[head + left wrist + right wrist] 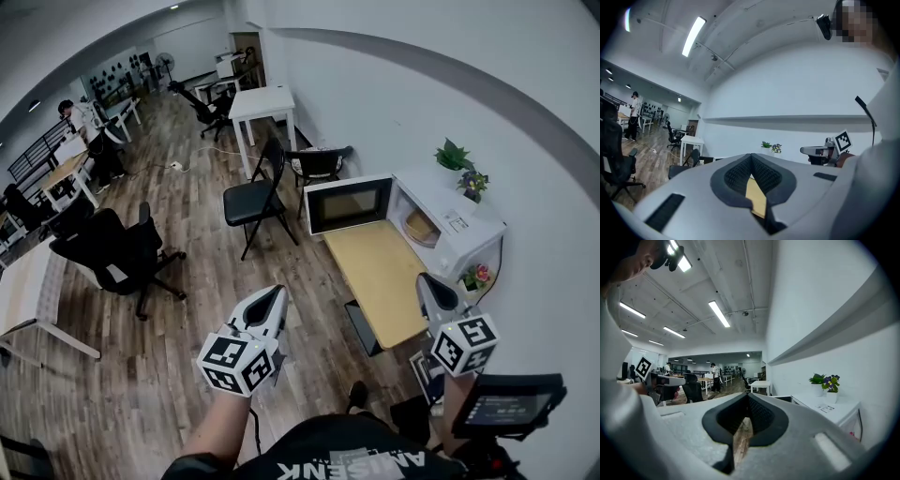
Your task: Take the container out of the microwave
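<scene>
- Black padded office chairs [117,253] on castor bases stand at far left on the brown wood-plank floor [187,309].
- My grey plastic left gripper [277,292] hangs over that floor, well apart from the table. In the left gripper view its ribbed black pads [738,174] meet at the tip [751,157]. The jaws are closed with nothing between them.
- A black metal folding chair [255,202] stands beyond the left gripper, near the left side of the microwave door.
- The black-framed glass microwave door [349,204] is swung fully open to the left.
- A low rectangular table with a smooth light wooden top [380,277] lies between my two grippers, in front of the oven.
- The round, pale tan container [422,228] sits inside the open cavity of the boxy white microwave [459,239]. Its material is too small to tell.
- My grey plastic right gripper [427,279] hangs over the table's right edge, short of the cavity. Its ribbed pads [757,414] meet at the tip [747,397], closed and empty.
- A green leafy pot plant [454,155] and a purple-flowered pot [473,183] stand on the microwave's top.
- A pink-flowered pot [476,277] stands just beside its lower right corner.
</scene>
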### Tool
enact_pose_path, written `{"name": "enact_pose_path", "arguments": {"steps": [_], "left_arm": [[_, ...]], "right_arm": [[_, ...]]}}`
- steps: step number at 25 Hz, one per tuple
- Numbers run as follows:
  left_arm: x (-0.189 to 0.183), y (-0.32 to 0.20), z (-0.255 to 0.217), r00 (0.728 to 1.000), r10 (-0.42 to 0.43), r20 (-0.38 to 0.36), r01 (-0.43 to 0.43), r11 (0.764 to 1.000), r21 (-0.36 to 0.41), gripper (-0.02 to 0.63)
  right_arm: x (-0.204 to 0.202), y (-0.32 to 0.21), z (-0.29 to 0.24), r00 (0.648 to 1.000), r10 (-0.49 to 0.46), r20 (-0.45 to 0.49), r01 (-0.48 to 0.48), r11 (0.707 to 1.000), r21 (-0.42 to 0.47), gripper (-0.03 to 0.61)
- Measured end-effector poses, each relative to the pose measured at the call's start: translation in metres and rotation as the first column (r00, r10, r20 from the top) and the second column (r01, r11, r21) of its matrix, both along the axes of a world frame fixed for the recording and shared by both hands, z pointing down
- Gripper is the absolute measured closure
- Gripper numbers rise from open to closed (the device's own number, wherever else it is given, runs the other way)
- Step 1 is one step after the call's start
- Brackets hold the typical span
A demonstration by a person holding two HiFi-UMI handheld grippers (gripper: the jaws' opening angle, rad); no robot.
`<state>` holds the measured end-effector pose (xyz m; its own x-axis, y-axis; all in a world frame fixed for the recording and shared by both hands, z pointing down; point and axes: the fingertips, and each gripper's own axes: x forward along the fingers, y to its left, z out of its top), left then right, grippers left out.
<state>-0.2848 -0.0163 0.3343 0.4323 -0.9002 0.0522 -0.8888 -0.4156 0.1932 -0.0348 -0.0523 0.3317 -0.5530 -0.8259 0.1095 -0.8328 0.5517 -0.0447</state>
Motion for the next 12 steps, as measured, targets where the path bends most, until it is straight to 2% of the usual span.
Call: {"name": "enact_pose_path", "arguments": {"steps": [3,7,12], "left_arm": [[0.012,-0.036,-0.003,1.0,-0.019,0.001,0.019,1.0,-0.004,0.612],[0.033,-0.076,-0.01,1.0,-0.001,-0.013,0.001,1.0,0.01,0.612],[0.053,-0.125,-0.013,0.999,-0.035,-0.018,0.036,0.999,0.018,0.612]], "right_arm": [[0.01,-0.04,-0.006,1.0,-0.02,-0.002,0.02,1.0,0.0,0.574],[0.026,-0.088,-0.011,1.0,-0.027,0.009,0.027,1.0,0.002,0.574],[0.053,-0.132,-0.018,0.999,-0.025,0.03,0.024,1.0,0.015,0.574]]}}
